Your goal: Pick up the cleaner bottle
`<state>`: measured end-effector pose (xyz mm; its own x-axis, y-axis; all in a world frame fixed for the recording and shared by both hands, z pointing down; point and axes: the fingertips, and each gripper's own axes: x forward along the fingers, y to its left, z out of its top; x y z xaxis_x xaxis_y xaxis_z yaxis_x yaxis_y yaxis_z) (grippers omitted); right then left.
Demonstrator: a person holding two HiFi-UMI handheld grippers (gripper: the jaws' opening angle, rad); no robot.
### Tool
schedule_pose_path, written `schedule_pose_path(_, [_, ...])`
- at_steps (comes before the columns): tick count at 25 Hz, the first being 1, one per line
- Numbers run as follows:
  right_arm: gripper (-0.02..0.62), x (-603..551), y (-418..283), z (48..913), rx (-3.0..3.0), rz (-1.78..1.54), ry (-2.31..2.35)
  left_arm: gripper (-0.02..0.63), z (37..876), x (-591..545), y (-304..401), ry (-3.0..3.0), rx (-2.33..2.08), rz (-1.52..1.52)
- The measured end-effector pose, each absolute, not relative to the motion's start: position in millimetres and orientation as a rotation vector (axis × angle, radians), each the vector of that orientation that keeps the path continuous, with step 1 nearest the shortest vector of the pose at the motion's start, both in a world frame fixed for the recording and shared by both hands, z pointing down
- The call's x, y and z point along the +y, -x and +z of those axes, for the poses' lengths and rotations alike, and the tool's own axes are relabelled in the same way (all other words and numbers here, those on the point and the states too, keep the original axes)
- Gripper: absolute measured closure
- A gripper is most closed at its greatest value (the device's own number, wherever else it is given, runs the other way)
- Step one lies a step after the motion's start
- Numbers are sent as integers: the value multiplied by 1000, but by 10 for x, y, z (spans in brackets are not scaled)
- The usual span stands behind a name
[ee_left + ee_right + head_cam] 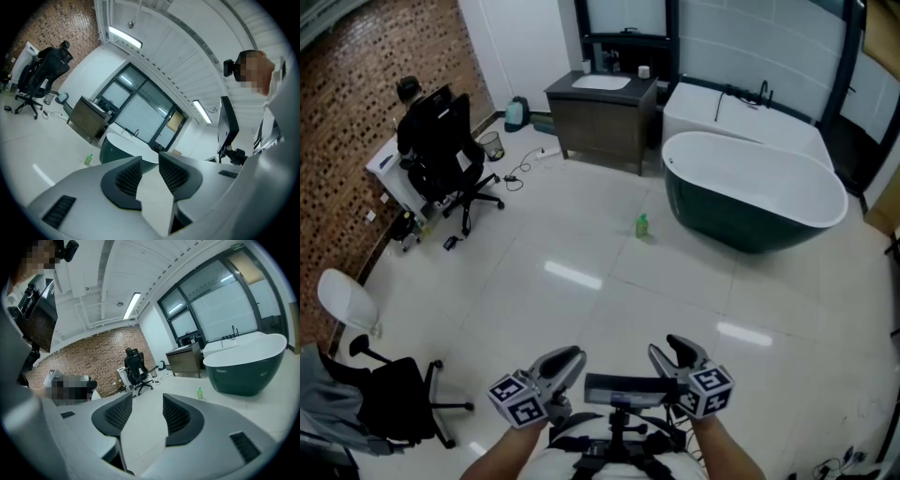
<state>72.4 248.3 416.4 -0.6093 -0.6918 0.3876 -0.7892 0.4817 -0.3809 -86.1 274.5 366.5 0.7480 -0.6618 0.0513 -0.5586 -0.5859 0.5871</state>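
The cleaner bottle (pixel 642 225) is small and green and stands upright on the white tiled floor, just left of the dark green bathtub (pixel 741 225). Both grippers are far from it, low at the near edge of the head view. My left gripper (pixel 573 357) points toward the bottle with its jaws close together and nothing between them. My right gripper (pixel 671 348) stands beside it, jaws apart and empty. The bottle (pixel 88 159) shows small at the left in the left gripper view, beyond my left gripper (pixel 150 161). In the right gripper view the bottle (pixel 200 393) sits right of my right gripper (pixel 147 399).
A wooden vanity with a sink (pixel 602 117) stands behind the bottle. A black office chair (pixel 441 150) and cables lie at the left by the brick wall. A white stool (pixel 345 302) and a black chair base (pixel 408 398) are close at my left.
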Motion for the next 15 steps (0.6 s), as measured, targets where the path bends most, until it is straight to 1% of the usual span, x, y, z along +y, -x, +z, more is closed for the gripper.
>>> schedule_pose_path(5, [387, 2322, -840, 4136, -2550, 806, -1304, 509, 3602, 2542, 716, -2378, -904, -219])
schedule_pose_path(15, [387, 2152, -845, 4216, -2547, 841, -1280, 509, 3644, 2388, 711, -2364, -920, -197])
